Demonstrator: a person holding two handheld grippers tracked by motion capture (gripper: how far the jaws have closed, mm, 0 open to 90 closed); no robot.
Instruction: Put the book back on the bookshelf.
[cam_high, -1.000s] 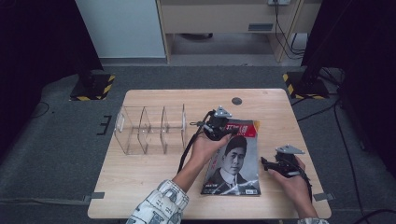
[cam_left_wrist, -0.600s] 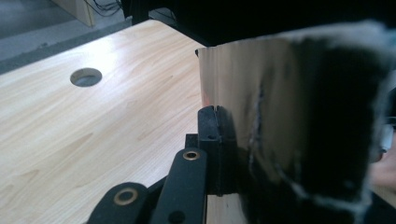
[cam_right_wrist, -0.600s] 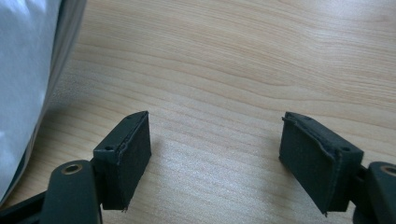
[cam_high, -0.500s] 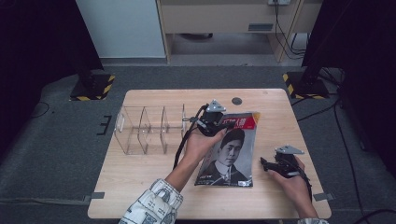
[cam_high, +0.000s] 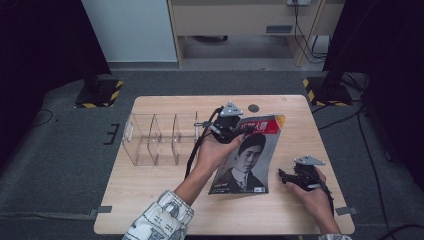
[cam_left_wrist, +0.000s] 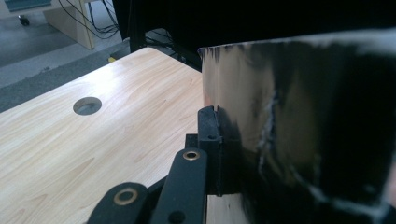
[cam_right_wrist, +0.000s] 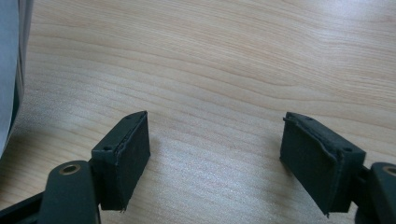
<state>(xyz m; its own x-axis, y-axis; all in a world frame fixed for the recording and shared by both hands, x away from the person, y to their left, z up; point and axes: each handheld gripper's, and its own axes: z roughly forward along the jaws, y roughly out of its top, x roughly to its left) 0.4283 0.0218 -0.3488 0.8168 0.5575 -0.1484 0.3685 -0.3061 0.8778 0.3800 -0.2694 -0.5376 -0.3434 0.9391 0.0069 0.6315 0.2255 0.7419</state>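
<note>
A magazine with a portrait on its cover and a red title band is tilted up off the table, its top edge raised and its bottom edge low near the front. My left gripper is shut on the magazine's top left corner. In the left gripper view the glossy dark magazine sits clamped between the black pads. My right gripper rests low over the table at the right, just right of the magazine, open with bare wood between its pads.
A clear acrylic divider rack stands on the left half of the wooden table, close to my left hand. A round cable hole sits near the back edge. Dark floor surrounds the table.
My left gripper has lifted the magazine's top edge up and toward the left, so the magazine has gone from lying flat to standing tilted. The right gripper has stayed put.
</note>
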